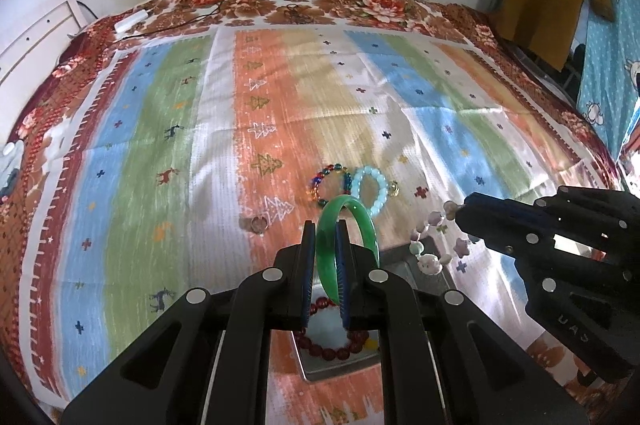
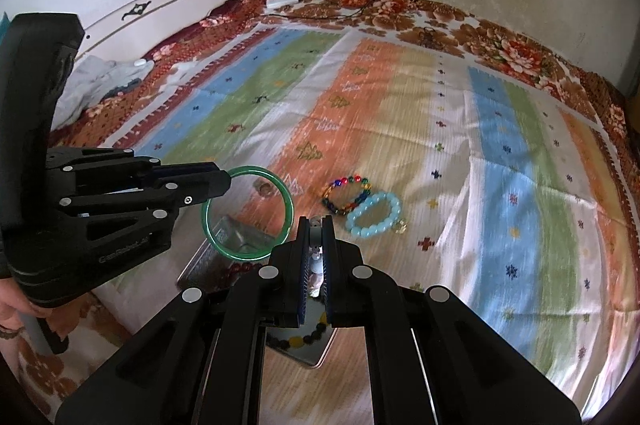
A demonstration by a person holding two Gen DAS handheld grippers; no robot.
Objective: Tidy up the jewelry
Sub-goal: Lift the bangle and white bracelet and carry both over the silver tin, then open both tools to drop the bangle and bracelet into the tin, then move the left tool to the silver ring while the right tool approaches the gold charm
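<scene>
1. The work is part done, by my reading. A metal tray (image 1: 424, 257) lies on the bed (image 1: 160, 145) beneath the two grippers. It already holds a dark red bead bracelet (image 1: 336, 349), and the right wrist view shows a string of dark and yellow beads (image 2: 300, 339) in it too.
2. The left gripper (image 1: 325, 265) is clamped on a green bangle (image 1: 360, 221), held upright over the tray and clear of it.
3. The right gripper (image 2: 316, 257) is closed on a bracelet of pale flower-shaped beads (image 1: 436, 245), which dangles from its tips just above the tray's far edge.
4. Two pieces are left on the bed beyond the tray: a multicoloured bead bracelet (image 1: 328, 185) and a light blue bead bracelet (image 1: 370, 191). They lie flat and side by side, touching or nearly so. A small round brownish object (image 1: 258, 223) sits to their left; I cannot tell what it is.
5. What remains, I judge, is to set both held pieces in the tray and then fetch those two.
6. The bangle is a smooth, glossy, rigid ring, translucent like jade or glass. The bead bracelets are strung and limp, with round shiny beads; the light blue one carries a small gold charm. The tray is shallow, rectangular and reflective. The bed cover is a striped woven cloth, soft and lightly creased.
</scene>
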